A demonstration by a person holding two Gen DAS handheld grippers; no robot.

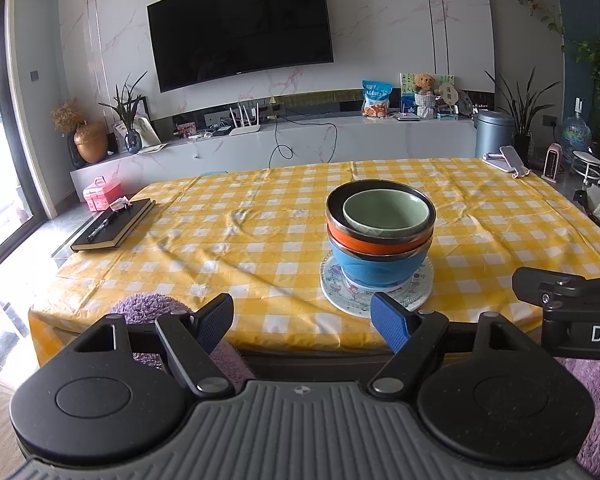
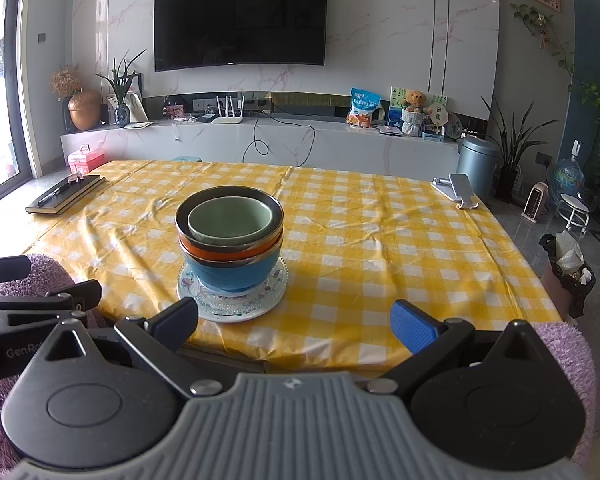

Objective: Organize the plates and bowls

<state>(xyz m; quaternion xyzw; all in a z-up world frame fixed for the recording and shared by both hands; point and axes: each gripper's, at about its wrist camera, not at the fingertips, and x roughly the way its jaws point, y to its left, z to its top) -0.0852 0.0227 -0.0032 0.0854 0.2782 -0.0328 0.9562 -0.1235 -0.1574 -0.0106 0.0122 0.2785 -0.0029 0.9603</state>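
A stack stands on the yellow checked tablecloth [image 1: 228, 240] [image 2: 380, 240]: a patterned plate [image 1: 414, 294] [image 2: 236, 306] at the bottom, then a blue bowl [image 1: 374, 266] [image 2: 236, 274], an orange bowl [image 1: 352, 240] [image 2: 204, 251], and a small green bowl [image 1: 386, 210] [image 2: 230, 216] nested on top. My left gripper [image 1: 302, 320] is open at the near table edge, left of and short of the stack, with nothing between its fingers. My right gripper [image 2: 296, 318] is open too, near the edge just right of the stack, and holds nothing.
A black notebook [image 1: 114, 226] [image 2: 64, 196] with a pen lies at the table's far left. A white phone stand [image 1: 508, 162] [image 2: 458, 190] sits at the far right corner. A purple fuzzy cover [image 1: 152, 306] [image 2: 564, 356] lies below the near edge. A bin bag [image 2: 568, 276] stands on the floor at right.
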